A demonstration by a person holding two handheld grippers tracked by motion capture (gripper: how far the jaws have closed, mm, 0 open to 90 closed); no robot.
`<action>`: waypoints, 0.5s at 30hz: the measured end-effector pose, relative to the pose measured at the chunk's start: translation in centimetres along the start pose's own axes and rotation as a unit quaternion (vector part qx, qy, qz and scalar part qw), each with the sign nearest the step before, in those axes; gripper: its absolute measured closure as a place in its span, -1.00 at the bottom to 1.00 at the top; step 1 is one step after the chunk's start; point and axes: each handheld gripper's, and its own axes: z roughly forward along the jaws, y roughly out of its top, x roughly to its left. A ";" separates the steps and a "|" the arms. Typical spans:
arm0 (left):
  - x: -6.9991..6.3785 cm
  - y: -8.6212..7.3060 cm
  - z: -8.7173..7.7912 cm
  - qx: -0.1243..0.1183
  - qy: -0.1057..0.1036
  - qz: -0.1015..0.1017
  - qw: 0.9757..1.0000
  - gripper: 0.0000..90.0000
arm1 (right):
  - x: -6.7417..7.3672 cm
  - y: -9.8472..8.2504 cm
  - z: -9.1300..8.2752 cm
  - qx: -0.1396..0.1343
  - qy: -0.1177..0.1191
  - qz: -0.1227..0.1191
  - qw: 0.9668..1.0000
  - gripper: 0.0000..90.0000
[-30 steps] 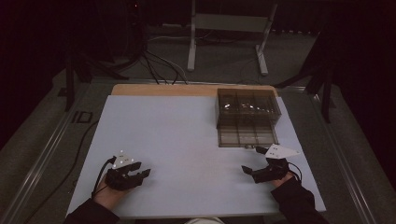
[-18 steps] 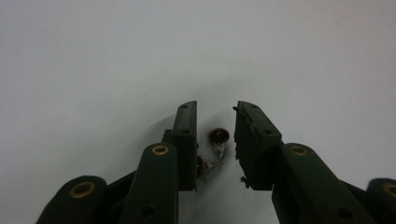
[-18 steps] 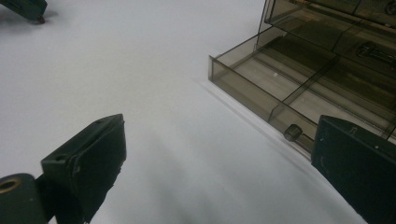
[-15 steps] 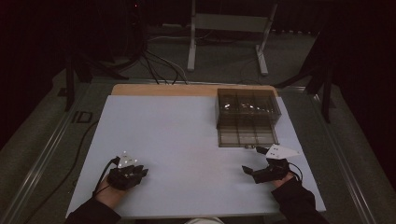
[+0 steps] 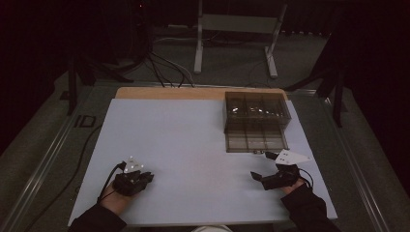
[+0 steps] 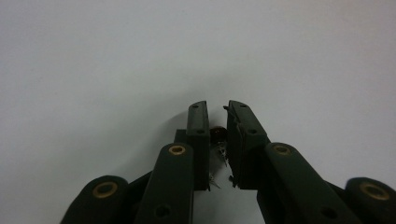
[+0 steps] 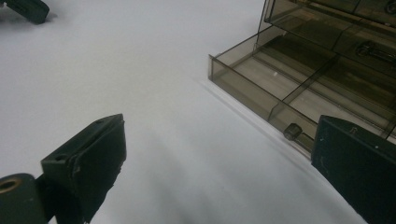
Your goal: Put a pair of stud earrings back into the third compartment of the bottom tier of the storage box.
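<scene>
While two grippers sit at the near edge of the white table [image 5: 193, 135], one per hand, the left gripper [image 5: 145, 178] at near left has its jaws drawn narrow; they have just been closing, from a wider spread a second ago, and now pinch one small dark-brown round object [image 6: 218, 134] with thin wire legs, held just above the table; the right gripper [image 5: 258, 176] at near right holds its jaws wide with nothing between them, in the same place as before; farther off at right stands one smoky clear drawer box [image 5: 256, 108], its single drawer [image 5: 255, 140] pulled out toward the near side; no writing is legible.
</scene>
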 end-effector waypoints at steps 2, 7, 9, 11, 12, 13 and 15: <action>0.0 0.1 0.0 0.002 -0.004 0.002 1.000 0.82 | 0.0 0.0 0.0 0.001 0.000 0.000 1.000 -0.92; 0.0 0.5 -0.2 -0.006 -0.007 0.002 1.000 0.82 | 0.0 0.0 -0.1 -0.001 -0.002 0.000 1.000 -0.92; -0.1 0.6 -0.4 -0.010 -0.010 0.002 1.000 0.82 | -0.1 0.0 -0.1 -0.001 -0.002 0.001 1.000 -0.92; -0.2 0.7 -0.4 -0.014 -0.014 0.003 1.000 0.82 | -0.1 0.0 -0.1 -0.002 -0.002 0.001 1.000 -0.92; -0.2 0.8 -0.5 -0.017 -0.016 0.003 1.000 0.82 | 0.0 0.0 -0.1 -0.001 -0.002 0.000 1.000 -0.92; -0.3 0.9 -0.5 -0.016 -0.017 0.004 1.000 0.82 | 0.0 0.0 -0.1 -0.001 -0.003 0.000 1.000 -0.92; -0.3 1.1 -0.4 -0.016 -0.021 0.002 1.000 0.82 | 0.0 0.0 -0.1 -0.001 -0.002 0.000 1.000 -0.92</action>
